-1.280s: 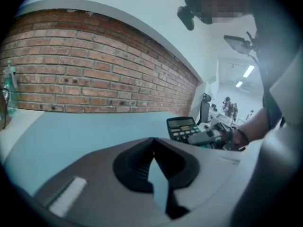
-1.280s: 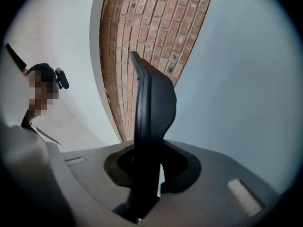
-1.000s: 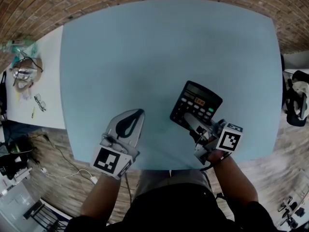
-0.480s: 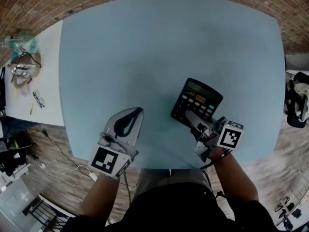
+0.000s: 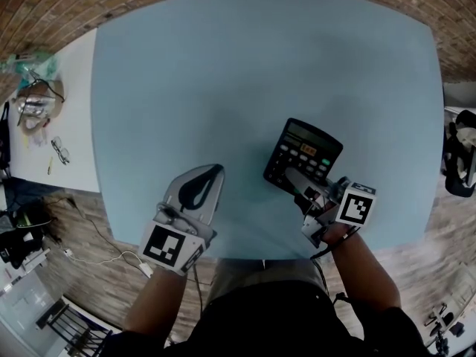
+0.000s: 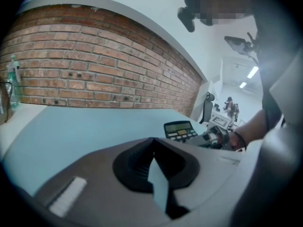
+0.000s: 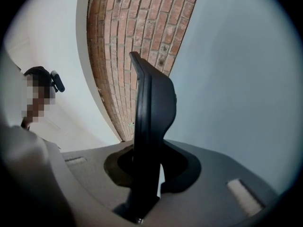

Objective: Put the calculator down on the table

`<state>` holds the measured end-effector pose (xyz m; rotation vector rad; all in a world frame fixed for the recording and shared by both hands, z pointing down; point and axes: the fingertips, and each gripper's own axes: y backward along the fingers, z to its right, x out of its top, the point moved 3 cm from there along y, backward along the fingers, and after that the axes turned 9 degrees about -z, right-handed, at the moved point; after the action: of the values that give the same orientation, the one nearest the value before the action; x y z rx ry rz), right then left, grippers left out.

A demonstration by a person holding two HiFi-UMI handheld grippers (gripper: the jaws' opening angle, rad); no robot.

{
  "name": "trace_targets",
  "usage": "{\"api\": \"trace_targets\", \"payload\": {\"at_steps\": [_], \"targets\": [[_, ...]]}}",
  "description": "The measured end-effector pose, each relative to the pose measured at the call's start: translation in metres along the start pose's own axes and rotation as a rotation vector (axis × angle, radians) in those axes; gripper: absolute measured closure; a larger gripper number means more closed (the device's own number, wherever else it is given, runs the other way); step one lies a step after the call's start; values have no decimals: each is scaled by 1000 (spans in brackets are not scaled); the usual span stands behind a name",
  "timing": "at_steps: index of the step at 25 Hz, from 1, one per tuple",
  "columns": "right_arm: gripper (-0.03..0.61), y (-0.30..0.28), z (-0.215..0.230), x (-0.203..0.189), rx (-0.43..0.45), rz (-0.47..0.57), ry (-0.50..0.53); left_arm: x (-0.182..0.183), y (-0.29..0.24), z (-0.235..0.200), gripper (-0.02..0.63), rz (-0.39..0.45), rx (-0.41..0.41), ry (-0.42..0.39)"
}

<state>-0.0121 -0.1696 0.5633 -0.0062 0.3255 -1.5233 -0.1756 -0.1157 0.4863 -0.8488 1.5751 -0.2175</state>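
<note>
Over worktop, near-right: calculator, gripped in right tongs; left tongs well apart leftward, by near edge.

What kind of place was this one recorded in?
Probably an indoor lab or studio workspace: a brick wall behind a large blue table, a cluttered white side table, and cables on the wood floor.

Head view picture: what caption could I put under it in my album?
Right hand-held gripper grips the black calculator by its near edge over the blue table; left hand-held gripper shut, empty.
</note>
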Motion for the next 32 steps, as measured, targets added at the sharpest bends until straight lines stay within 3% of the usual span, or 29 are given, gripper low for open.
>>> {"api": "trace_targets", "payload": {"at_steps": [8, 19, 32], "targets": [[505, -3, 6, -3, -17, -13, -15, -4, 0, 2, 611, -9, -14, -16], [505, -3, 17, -6, -24, -29, -40, -7, 2, 1, 611, 11, 20, 39], [505, -7, 32, -3, -25, -21, -92, -10, 18, -7, 611, 33, 75, 31]]}}
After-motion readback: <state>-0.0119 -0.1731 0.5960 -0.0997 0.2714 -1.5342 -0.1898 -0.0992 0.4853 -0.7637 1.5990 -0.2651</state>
